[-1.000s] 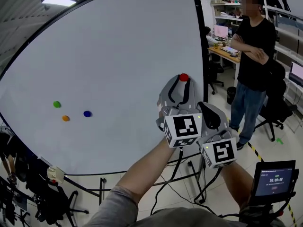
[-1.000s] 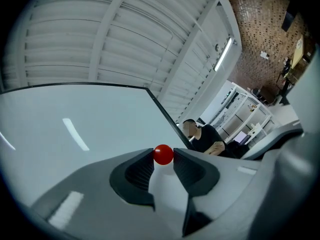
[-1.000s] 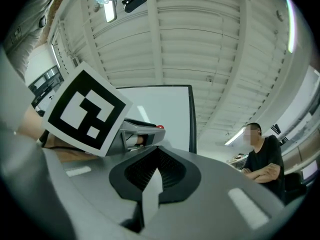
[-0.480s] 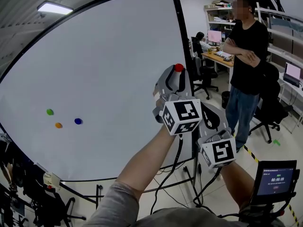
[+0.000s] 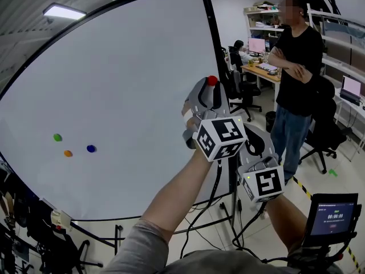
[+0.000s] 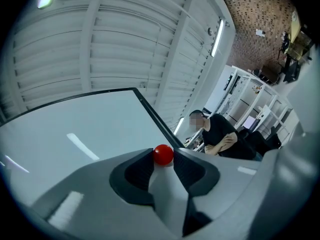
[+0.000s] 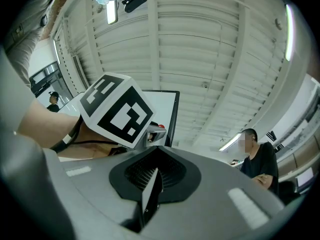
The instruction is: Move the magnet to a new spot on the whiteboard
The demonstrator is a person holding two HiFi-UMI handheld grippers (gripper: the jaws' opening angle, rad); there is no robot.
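A round red magnet (image 5: 212, 80) (image 6: 163, 154) is pinched at the tips of my left gripper (image 5: 211, 83) (image 6: 163, 155), held up in front of the right part of the whiteboard (image 5: 114, 84) (image 6: 75, 134), near its black right edge. Whether the magnet touches the board cannot be told. Green (image 5: 57, 137), orange (image 5: 68, 153) and blue (image 5: 90, 148) magnets sit on the board's lower left. My right gripper (image 5: 251, 131) (image 7: 159, 156) hangs lower right of the left one, jaws together with nothing between them.
A person in black (image 5: 299, 79) stands with crossed arms to the right of the board. The board's stand legs (image 5: 228, 210) and cables are below. Desks with monitors (image 5: 265, 47) and office chairs (image 5: 325, 136) lie behind. A timer screen (image 5: 332, 214) sits at lower right.
The left gripper with the red magnet has risen and shifted slightly left in the head view; the board's edge and the other magnets have slid left as the head turned. The right gripper barely moved.
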